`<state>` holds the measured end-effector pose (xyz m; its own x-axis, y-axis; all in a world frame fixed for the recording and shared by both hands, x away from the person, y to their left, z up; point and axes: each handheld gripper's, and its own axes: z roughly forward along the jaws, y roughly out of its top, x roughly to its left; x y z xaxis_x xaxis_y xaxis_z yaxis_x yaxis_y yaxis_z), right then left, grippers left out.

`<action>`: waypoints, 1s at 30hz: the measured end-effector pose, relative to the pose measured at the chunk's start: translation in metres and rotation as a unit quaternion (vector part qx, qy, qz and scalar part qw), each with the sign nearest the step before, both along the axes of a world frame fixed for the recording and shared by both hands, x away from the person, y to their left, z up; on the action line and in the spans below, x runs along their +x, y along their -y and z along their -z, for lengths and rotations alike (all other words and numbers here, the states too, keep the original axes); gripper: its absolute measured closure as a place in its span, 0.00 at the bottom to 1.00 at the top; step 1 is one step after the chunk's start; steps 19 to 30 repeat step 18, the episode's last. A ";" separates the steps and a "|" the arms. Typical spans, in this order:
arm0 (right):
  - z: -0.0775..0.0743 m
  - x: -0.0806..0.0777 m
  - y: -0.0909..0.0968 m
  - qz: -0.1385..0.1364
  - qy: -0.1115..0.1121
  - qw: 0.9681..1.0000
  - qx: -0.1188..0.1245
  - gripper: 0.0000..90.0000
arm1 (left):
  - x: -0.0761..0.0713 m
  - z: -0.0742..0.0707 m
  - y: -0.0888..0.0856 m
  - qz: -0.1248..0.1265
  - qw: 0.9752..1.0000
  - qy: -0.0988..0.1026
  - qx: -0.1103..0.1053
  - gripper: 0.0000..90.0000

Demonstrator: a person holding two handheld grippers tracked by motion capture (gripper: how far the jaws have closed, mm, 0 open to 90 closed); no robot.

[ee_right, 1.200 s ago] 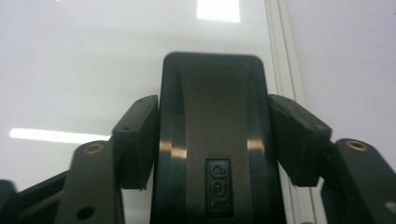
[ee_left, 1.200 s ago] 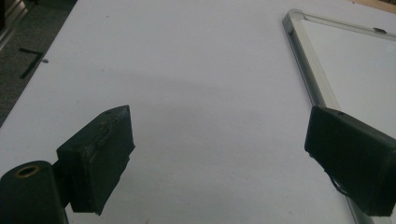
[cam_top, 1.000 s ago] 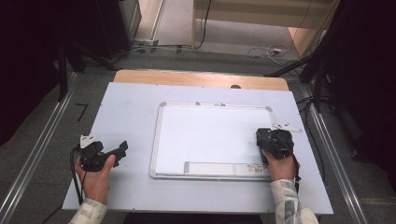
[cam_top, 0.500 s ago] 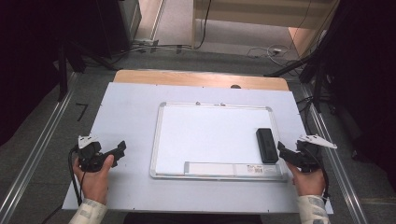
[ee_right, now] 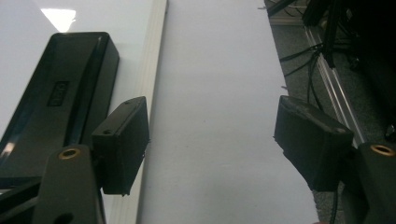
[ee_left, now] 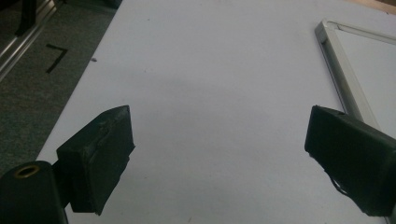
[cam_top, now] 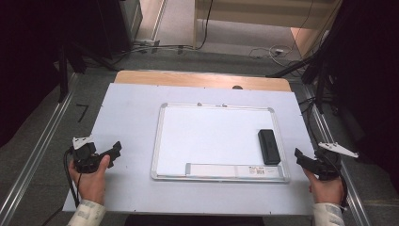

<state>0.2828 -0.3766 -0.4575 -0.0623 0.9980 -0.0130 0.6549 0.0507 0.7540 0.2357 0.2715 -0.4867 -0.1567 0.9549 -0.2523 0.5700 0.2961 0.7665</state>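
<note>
A whiteboard [cam_top: 211, 136] with a metal frame lies flat in the middle of the table. On its right part rests a black eraser [cam_top: 268, 146], seen close up in the right gripper view as the eraser [ee_right: 56, 93]. My right gripper [cam_top: 301, 159] stands open just off the board's right edge, apart from the eraser; its jaws [ee_right: 210, 140] hold nothing. My left gripper [cam_top: 113, 149] is open near the table's left front corner, over bare table [ee_left: 210, 93], with the whiteboard frame [ee_left: 338, 79] to its right.
The pale table top [cam_top: 127, 108] has a wooden strip [cam_top: 202, 77] along its far edge. Metal rails [cam_top: 33, 155] run along both sides on the grey floor. Cables [cam_top: 263, 49] lie on the floor beyond the table.
My right gripper let go of the eraser, left it on the whiteboard and drew back to the right, off the board. The left gripper stayed where it was.
</note>
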 end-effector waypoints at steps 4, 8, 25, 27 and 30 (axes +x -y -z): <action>0.003 -0.001 0.005 0.005 -0.004 1.000 -0.009 0.28 | 0.000 0.000 -0.007 -0.010 1.000 -0.003 0.001 0.09; 0.006 -0.002 0.012 0.022 -0.014 1.000 -0.009 0.28 | 0.001 0.002 -0.013 -0.020 1.000 -0.009 0.003 0.09; 0.006 -0.002 0.013 0.023 -0.012 1.000 -0.005 0.22 | 0.005 0.006 -0.019 -0.027 0.999 -0.023 0.004 0.09; 0.006 -0.002 0.013 0.023 -0.012 1.000 -0.005 0.22 | 0.005 0.006 -0.019 -0.027 0.999 -0.023 0.004 0.09; 0.006 -0.002 0.013 0.023 -0.012 1.000 -0.005 0.22 | 0.005 0.006 -0.019 -0.027 0.999 -0.023 0.004 0.09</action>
